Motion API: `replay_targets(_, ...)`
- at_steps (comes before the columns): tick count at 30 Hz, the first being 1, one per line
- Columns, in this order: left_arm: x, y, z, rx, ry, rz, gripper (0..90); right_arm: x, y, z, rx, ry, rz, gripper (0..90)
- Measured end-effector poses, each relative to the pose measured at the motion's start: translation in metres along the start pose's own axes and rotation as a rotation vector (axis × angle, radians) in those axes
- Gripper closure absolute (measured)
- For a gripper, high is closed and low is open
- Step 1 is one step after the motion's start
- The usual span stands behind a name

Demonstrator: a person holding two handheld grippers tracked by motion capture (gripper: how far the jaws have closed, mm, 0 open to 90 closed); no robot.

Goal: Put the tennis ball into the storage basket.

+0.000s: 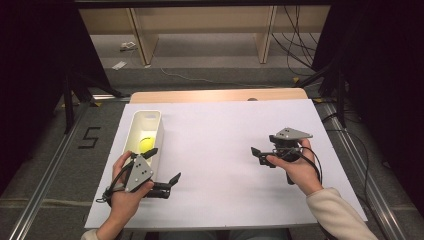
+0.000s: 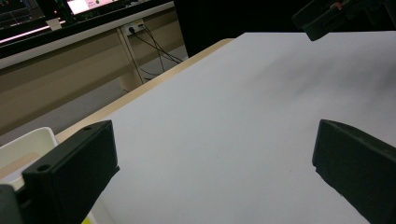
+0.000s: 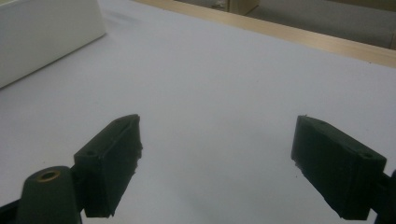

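- While both grippers sit low over the white sheet [image 1: 225,150], neither has anything between its jaws.
- Left gripper [image 1: 162,170]: held in the person's left hand [image 1: 125,192] at the near left of the table, just beside the near end of the white bin [image 1: 134,131]. Jaws spread wide; one tip reaches up toward the bin's near end, the other points out over the sheet to the right. Whether the upper tip touches the bin, cannot tell.
- Left gripper view: the two black jaws stand far apart at the bottom corners, with bare white sheet between them. A corner of the white bin shows at the lower left edge, behind the left jaw. The right gripper's dark tip shows at the top right, well apart.
- Right gripper [image 1: 259,155]: held in the right hand [image 1: 297,167], cream sleeve [image 1: 335,212] behind it, at the right middle of the sheet. Jaws point left toward the bin, parted; grey three-cornered plate on top.
- Right gripper view: jaws wide apart, nothing held, plain sheet between them. White bin wall at the upper left; wooden table edge [image 3: 299,37] runs across the top.
- Yellow ball [image 1: 146,145]: lies inside the white bin, toward its near end, just beyond the left gripper's upper jaw tip.
- White bin: stands lengthwise along the left edge of the sheet, open top up, well apart from the right gripper.
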State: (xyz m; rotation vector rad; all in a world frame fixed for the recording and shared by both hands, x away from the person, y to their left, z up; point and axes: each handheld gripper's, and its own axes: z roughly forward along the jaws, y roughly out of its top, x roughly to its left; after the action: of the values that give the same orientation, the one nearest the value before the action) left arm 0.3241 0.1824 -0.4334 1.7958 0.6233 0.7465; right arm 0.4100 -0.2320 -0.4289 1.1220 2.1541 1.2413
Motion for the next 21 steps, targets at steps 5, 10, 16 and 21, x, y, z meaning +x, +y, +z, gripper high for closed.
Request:
replay_targets(5, 0.0, 0.0, 0.0, 0.0, 0.001, 0.001, 0.0, 0.0, -0.001, -0.004, -0.005, -0.001, -0.001, 16.8)
replay_targets(10, 0.0, 0.0, 0.0, 0.0, 0.0, 0.0, 0.0, -0.002, -0.004, -0.008, -0.004, -0.008, 0.003, 16.8)
replay_targets(16, 0.001, 0.0, 0.0, 0.001, 0.004, 0.0, 0.0, -0.003, -0.007, -0.014, -0.011, -0.012, 0.005, 16.8)
replay_targets(21, 0.0, 0.0, -0.001, 0.001, 0.005, -0.001, 0.0, -0.004, -0.01, -0.019, -0.011, -0.016, 0.011, 16.8)
